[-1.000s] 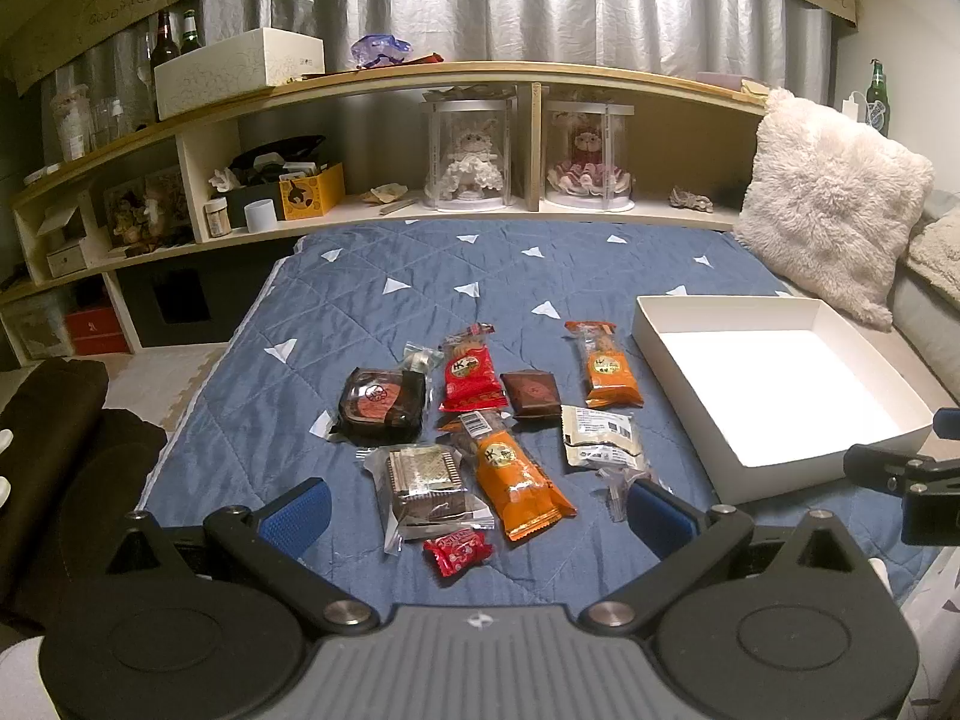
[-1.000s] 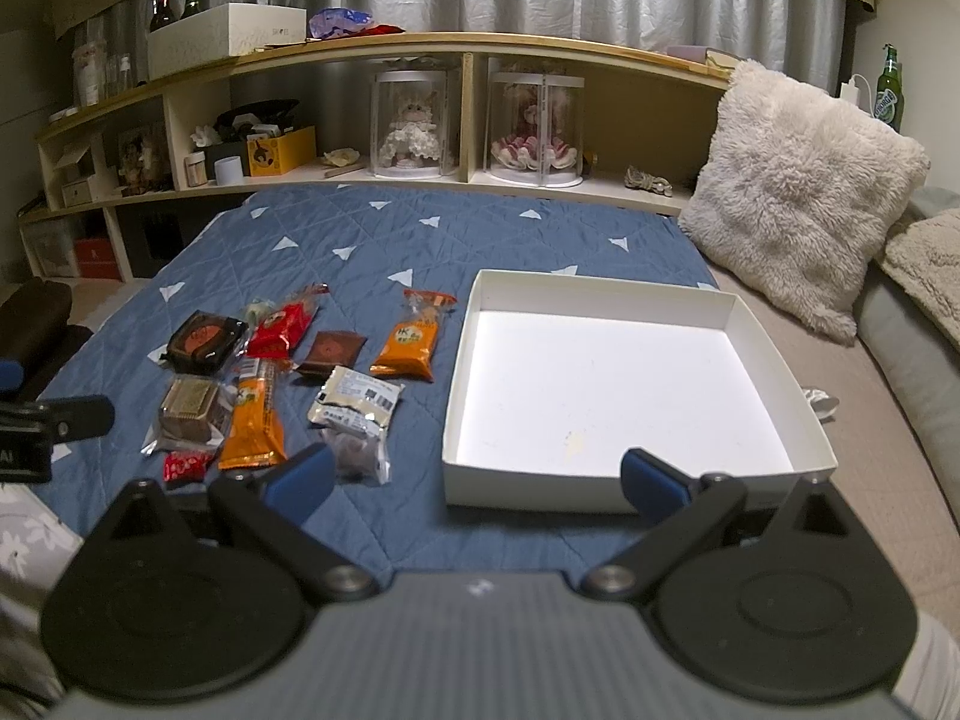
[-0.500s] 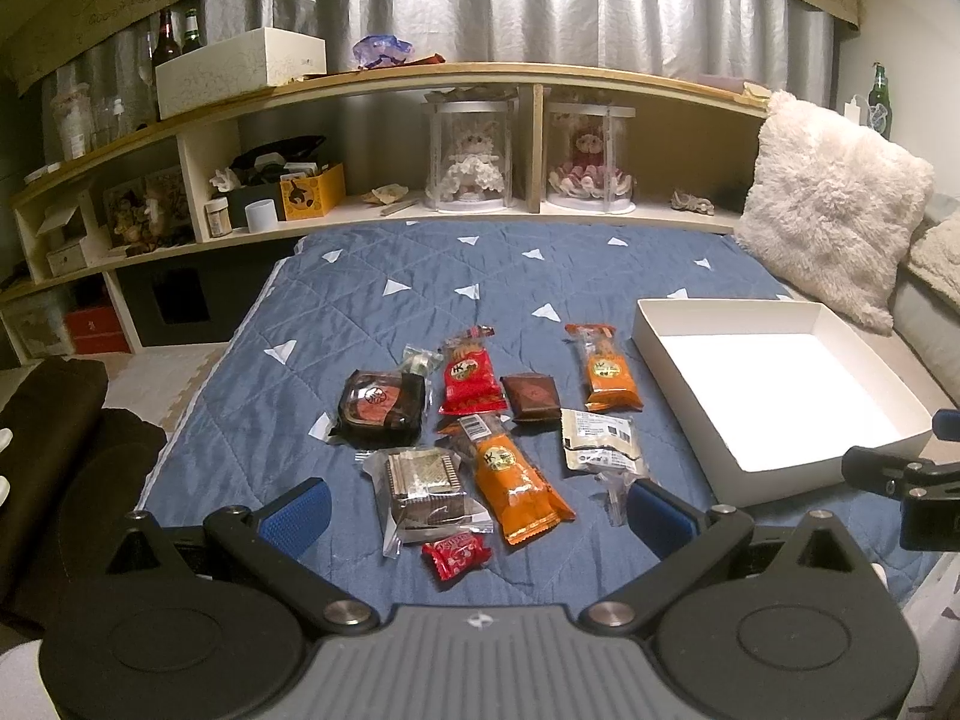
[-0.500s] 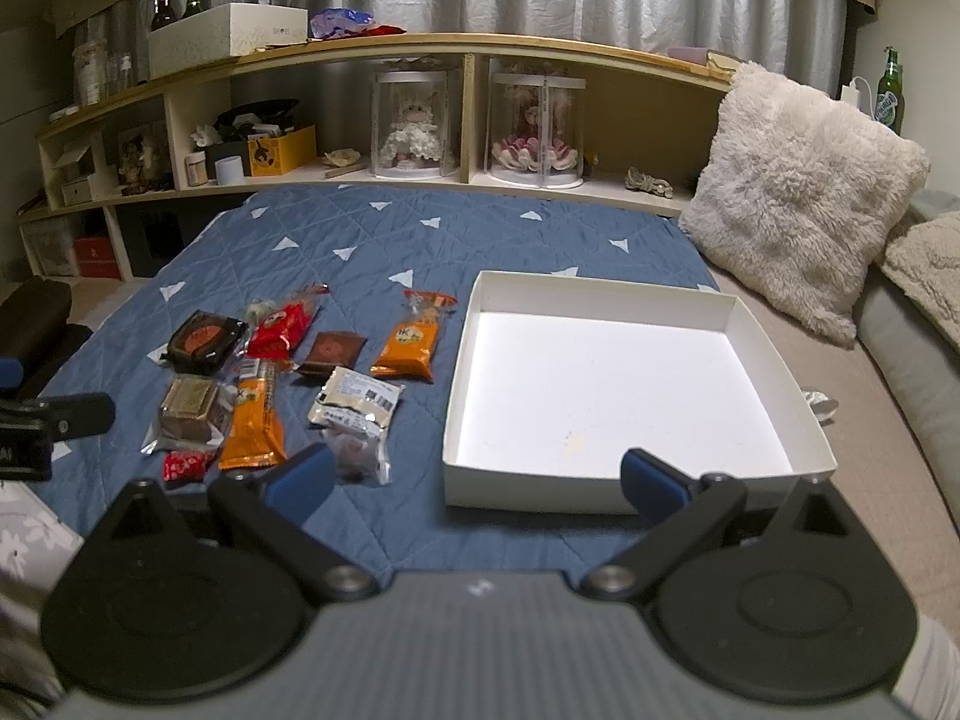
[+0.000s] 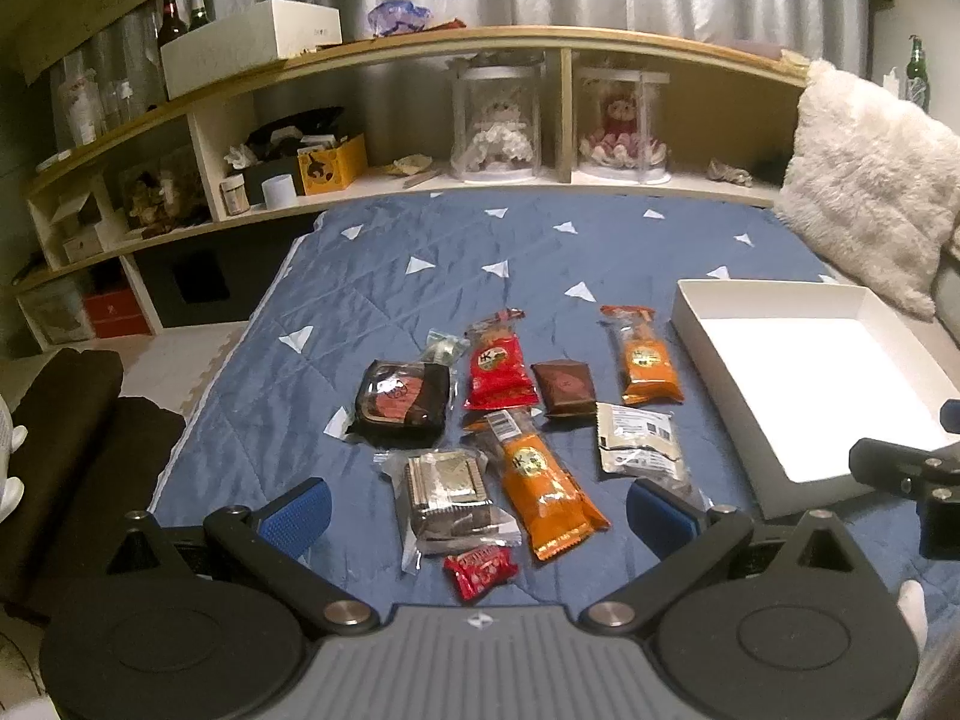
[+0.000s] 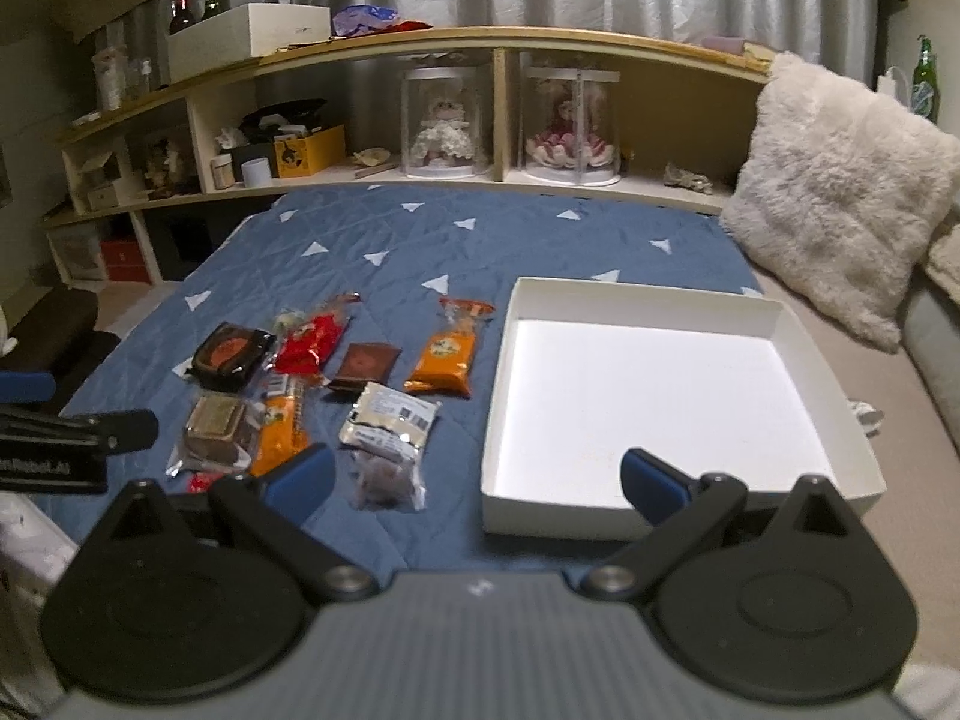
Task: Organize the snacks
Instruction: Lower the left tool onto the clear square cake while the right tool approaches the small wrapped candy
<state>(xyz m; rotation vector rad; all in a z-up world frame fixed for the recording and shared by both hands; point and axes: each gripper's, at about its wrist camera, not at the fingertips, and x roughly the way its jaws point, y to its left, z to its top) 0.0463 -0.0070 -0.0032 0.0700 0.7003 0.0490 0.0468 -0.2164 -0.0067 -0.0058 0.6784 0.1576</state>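
On the blue quilted bed (image 5: 432, 252) a loose cluster of wrapped snacks lies just left of a white box (image 6: 798, 324) that holds nothing yet, so the sorting looks to be at its very start. The left gripper (image 5: 477, 507) hovers low over the near edge of the cluster, jaws spread wide and holding nothing; the right gripper (image 6: 477, 480) hangs in front of the box's near wall, likewise wide open and empty. If I were doing it, I would start with the nearest pieces: the small red candy (image 5: 480, 561) or the long orange packet (image 5: 543, 483), coming down across the narrow width so the slippery wrapper does not squirt out, and lifting clear of the box wall before letting go. The orange packet lies just beside, perhaps overlapping, the clear-wrapped biscuit pack (image 5: 447, 489), so a careless pinch could drag both. The left wrist view shows the whole cluster plainly, including the candy, which the right view nearly hides behind its own finger. The right view instead shows the full box floor, and a clear bag of dark pieces (image 6: 387, 471) that the left view mostly hides.
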